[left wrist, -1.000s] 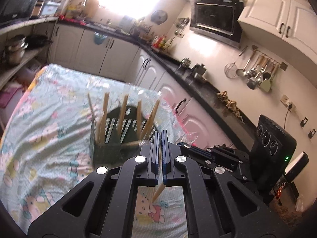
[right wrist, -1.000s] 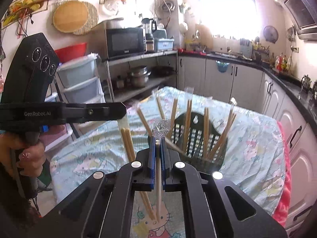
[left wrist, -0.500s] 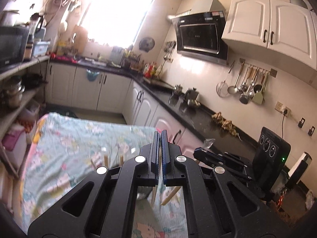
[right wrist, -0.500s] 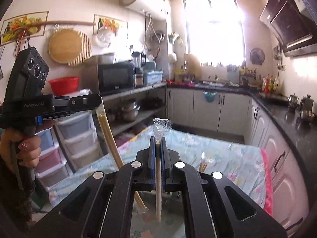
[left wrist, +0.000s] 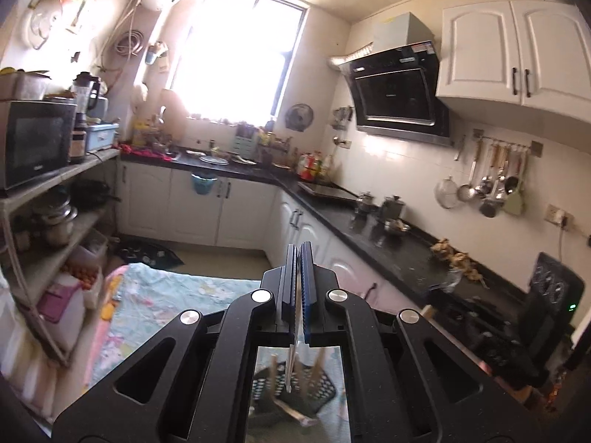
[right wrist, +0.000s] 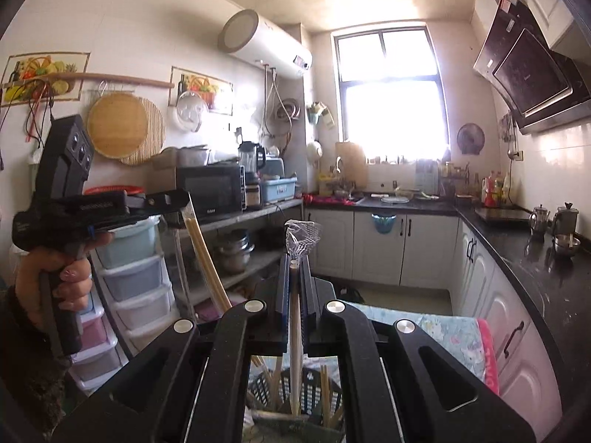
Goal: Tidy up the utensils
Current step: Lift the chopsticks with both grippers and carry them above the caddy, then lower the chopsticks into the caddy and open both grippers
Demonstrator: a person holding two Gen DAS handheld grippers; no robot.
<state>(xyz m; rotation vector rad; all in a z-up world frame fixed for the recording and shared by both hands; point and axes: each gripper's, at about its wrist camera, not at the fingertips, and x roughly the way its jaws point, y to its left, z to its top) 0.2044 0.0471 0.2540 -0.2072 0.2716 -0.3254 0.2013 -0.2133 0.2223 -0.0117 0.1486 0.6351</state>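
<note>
Both grippers are matte black plastic with cut-out linkage arms, round silver screws and blue-edged pads lining the jaws. In the right view, the left gripper (right wrist: 177,199) shows a pistol grip, white lettering and three round recesses. The left hand (right wrist: 55,280) is bare-skinned with pale nails and a dark fuzzy sleeve.

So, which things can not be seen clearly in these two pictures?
- Left wrist view: the basket is blurred, and the black frame hides all but a narrow window of it.
- Left wrist view: the left tongs clamp something thin; what it is cannot be told here.
- Right wrist view: how many chopsticks stand in the basket is hidden by the right tongs.
</note>
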